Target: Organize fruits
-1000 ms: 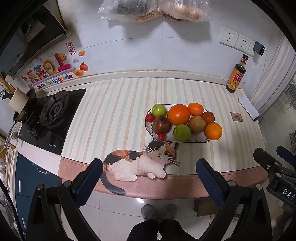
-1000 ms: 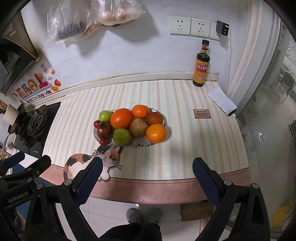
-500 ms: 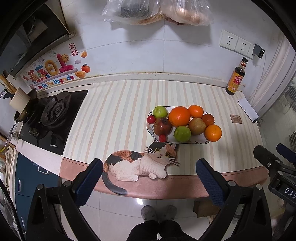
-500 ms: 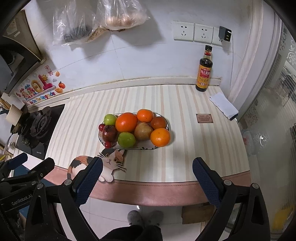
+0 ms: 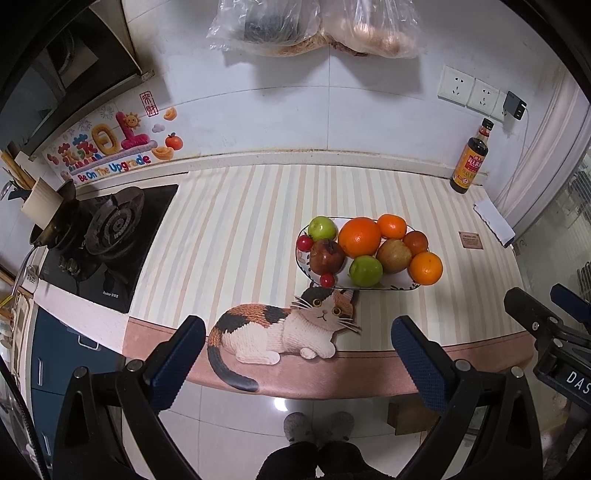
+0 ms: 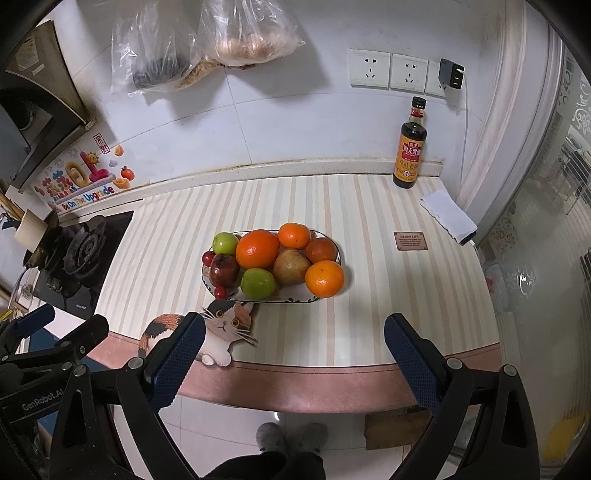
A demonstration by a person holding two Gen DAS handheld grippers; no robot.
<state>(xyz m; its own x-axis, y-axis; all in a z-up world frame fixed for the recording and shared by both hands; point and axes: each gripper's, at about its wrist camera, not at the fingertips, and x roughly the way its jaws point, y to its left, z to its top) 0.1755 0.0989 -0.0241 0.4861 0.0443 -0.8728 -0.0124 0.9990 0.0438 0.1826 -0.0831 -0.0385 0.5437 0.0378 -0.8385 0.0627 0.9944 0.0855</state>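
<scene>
Here, the plate point(image 6: 295, 300) holds oranges point(image 6: 257, 248), apples point(image 6: 258, 283) and cherries point(image 6: 221, 292).

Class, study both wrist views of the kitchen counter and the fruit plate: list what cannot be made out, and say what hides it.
- Patterned oval plate: its middle, both views, covered by fruit.
- Small brown label on the striped mat: its fine print, too small.
- Clear plastic bags on the wall: tops cut off by the frame; contents blurred.
- Person: only grey slippers, beyond the open left gripper and right gripper.
</scene>
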